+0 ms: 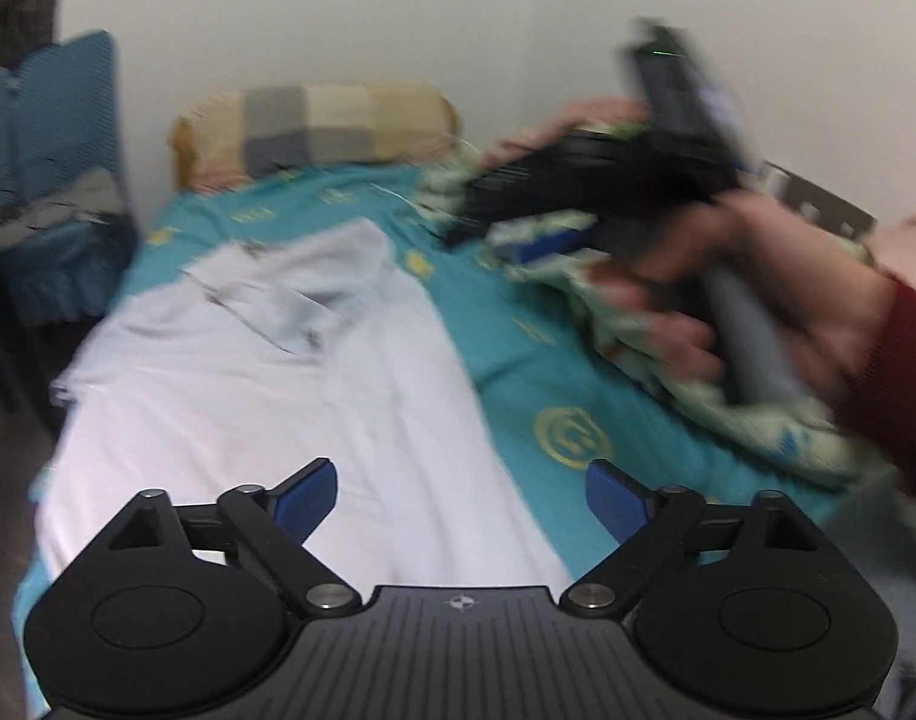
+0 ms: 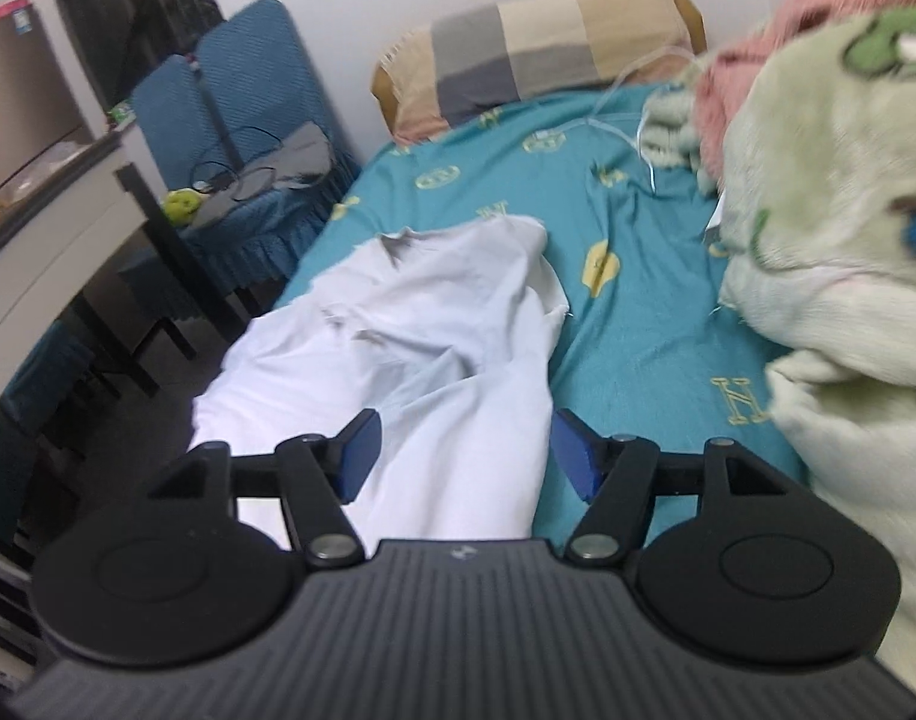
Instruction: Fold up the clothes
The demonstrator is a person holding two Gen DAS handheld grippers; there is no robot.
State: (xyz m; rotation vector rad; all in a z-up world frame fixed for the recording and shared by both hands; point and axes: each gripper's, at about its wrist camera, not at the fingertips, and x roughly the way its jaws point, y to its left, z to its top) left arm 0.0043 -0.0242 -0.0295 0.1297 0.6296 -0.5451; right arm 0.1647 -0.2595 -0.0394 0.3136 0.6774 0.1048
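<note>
A white garment (image 1: 266, 372) lies lengthwise on the teal bed sheet (image 1: 554, 372), rumpled at its far end. In the left wrist view my left gripper (image 1: 461, 501) hangs above the near part of the garment, open, with nothing between its blue pads. The right wrist view shows the same white garment (image 2: 410, 348) on the sheet (image 2: 638, 300). My right gripper (image 2: 464, 453) is open above the garment's right edge and holds nothing. In the left wrist view, a hand in a dark red sleeve holds the blurred black right gripper (image 1: 476, 216) high at the right.
A checked pillow (image 2: 542, 54) lies at the head of the bed by the wall. A fluffy green and pink blanket (image 2: 830, 228) is heaped along the right side. Blue-covered chairs (image 2: 248, 120) and a white table (image 2: 44, 228) stand left of the bed.
</note>
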